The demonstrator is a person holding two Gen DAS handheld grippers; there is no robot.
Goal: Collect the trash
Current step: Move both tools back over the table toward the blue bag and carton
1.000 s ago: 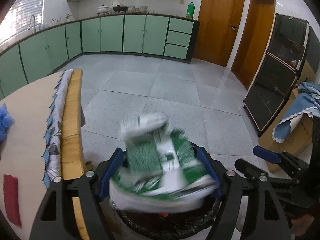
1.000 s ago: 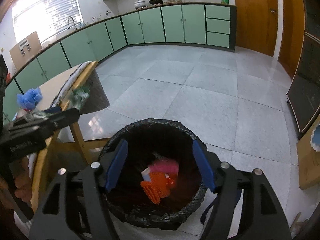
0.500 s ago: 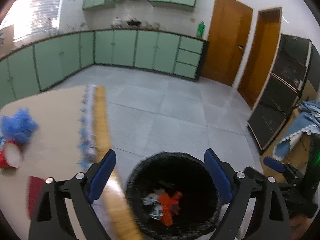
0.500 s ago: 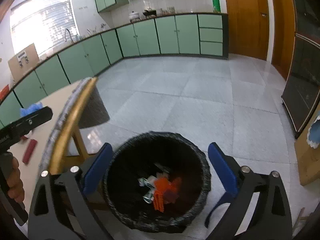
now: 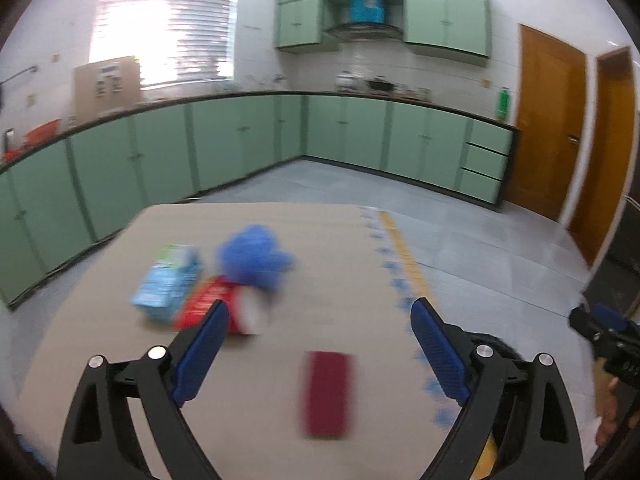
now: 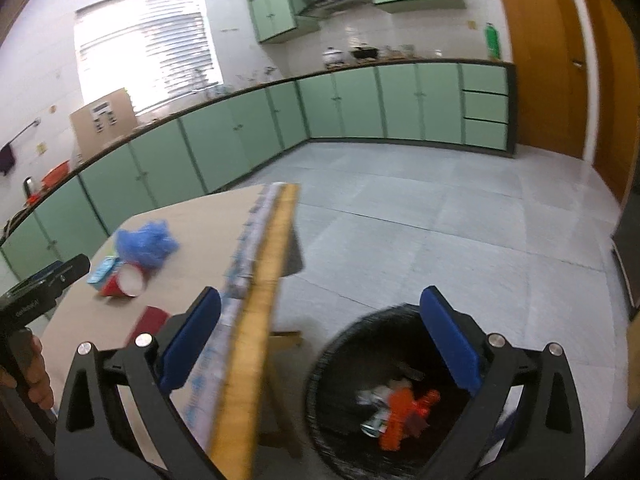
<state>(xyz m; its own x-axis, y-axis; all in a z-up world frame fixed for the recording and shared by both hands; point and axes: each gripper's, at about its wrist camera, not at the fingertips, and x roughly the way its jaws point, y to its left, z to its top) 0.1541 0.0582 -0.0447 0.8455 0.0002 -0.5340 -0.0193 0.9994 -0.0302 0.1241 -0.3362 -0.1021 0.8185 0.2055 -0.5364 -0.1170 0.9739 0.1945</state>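
Over the table [image 5: 320, 240], blurred trash lies beyond the empty, spread left claw [image 5: 320, 350]; right claw [image 6: 320, 344] gapes empty, bin [image 6: 344, 360] half-hidden.

A kitchen with white tiled walls [image 5: 256, 56]. At the upper left a window [image 5: 164, 28] with horizontal blinds glows bright with daylight. Below it a long run of pale green base cabinets [image 5: 240, 140] under a dark countertop bends round the corner toward the right. Green wall cabinets [image 5: 384, 4] hang at top centre around a range hood [image 5: 362, 30]. Two brown wooden doors [image 5: 548, 128] stand at the right edge. The floor [image 6: 420, 216] is large grey tiles. A cardboard box [image 5: 106, 80] leans below the window.
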